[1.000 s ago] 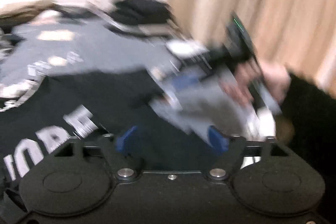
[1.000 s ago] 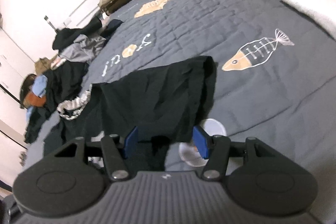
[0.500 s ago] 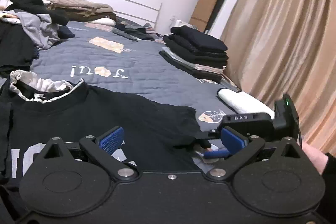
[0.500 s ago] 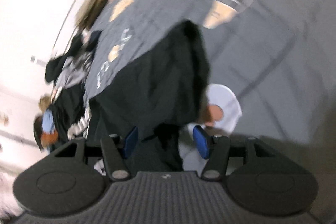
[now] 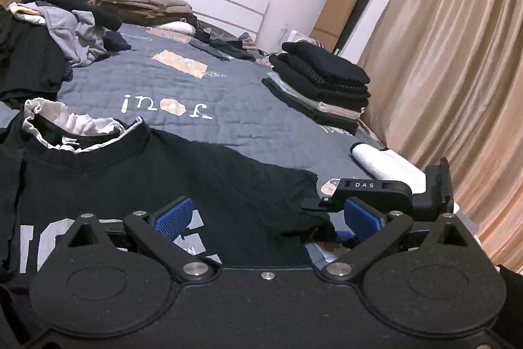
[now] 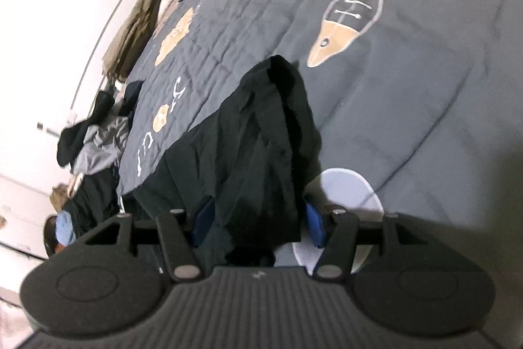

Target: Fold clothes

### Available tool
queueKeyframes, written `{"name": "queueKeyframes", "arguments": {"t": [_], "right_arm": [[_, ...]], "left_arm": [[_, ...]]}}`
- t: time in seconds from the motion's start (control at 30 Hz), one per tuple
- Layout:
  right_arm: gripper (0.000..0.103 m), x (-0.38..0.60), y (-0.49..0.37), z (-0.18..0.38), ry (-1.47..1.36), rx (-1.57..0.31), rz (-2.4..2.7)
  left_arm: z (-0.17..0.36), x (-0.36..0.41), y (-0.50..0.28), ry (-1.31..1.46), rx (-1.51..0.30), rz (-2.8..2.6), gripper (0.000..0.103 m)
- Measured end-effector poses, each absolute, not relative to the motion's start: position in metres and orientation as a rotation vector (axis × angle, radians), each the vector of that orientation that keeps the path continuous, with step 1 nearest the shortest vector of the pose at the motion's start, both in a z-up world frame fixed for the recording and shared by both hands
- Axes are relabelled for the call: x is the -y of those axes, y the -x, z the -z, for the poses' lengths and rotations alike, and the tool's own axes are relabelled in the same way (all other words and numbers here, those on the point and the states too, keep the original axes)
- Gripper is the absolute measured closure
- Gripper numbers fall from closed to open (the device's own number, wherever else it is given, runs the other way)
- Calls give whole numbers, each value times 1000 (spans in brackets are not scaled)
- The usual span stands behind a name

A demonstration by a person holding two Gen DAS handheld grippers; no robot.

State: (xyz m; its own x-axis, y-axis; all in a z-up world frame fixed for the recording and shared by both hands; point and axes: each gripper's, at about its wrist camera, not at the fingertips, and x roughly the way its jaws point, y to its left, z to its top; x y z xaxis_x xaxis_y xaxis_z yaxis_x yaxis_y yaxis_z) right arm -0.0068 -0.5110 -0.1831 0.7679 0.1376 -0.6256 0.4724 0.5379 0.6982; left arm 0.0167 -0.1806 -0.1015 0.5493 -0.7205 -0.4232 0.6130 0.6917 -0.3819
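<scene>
Loose clothes pile (image 5: 49,31) far left on the grey quilt (image 5: 228,94). Black T-shirt (image 5: 137,185) flat, print up, collar toward the headboard, directly ahead of both grippers. Left gripper (image 5: 266,215): jaws wide apart over the shirt's chest, blue pads clear of fabric, holding nothing. Folded stack (image 5: 323,87) at right by the curtain (image 5: 457,71). Right gripper (image 6: 256,218): jaws roughly half apart, shirt sleeve (image 6: 268,133) bunched between the 2 pads; cannot tell whether they pinch it.
</scene>
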Motion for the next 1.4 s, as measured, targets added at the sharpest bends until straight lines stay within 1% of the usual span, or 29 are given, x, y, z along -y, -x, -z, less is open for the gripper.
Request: {"name": "queueKeyframes", "arguments": {"t": [0.07,0.1,0.17,0.2,0.23,0.3,0.4,0.7,0.77,0.87,1.0,1.1,1.17,1.27,1.33,1.4], "right_arm": [[48,510,6,182,-969,-690,212],[51,510,5,182,-957,-687,209],[62,511,5,183,-937,-685,201],[74,512,5,184,-937,-681,198],[78,512,5,185,-940,-676,195],[82,513,6,185,-937,-656,188],[84,506,5,174,-862,-614,183],[85,438,-10,126,-330,-576,-12],[85,415,-10,120,-167,-575,-88],[85,383,-7,116,67,-591,-207],[85,347,0,128,326,-679,-328],[81,341,-1,138,398,-773,-313],[79,347,-2,138,378,-811,-293],[72,363,-2,124,252,-841,-275],[64,381,0,110,102,-858,-275],[63,395,2,103,-10,-870,-291]], "left_arm": [[102,180,-17,198,-594,794,3],[102,181,-17,195,-596,793,3],[102,181,-16,191,-598,791,3],[102,181,-16,192,-600,791,3],[102,181,-16,193,-602,791,3],[102,181,-16,191,-605,791,3],[103,180,-16,189,-605,788,3],[99,167,-23,228,-607,736,3],[98,163,-25,239,-607,721,3],[97,157,-29,257,-611,697,3],[96,150,-34,275,-622,676,3],[97,147,-36,270,-632,662,3],[97,146,-37,268,-640,656,3],[98,146,-37,263,-646,657,3],[99,147,-37,260,-650,657,3],[100,147,-38,257,-654,658,3]]}}
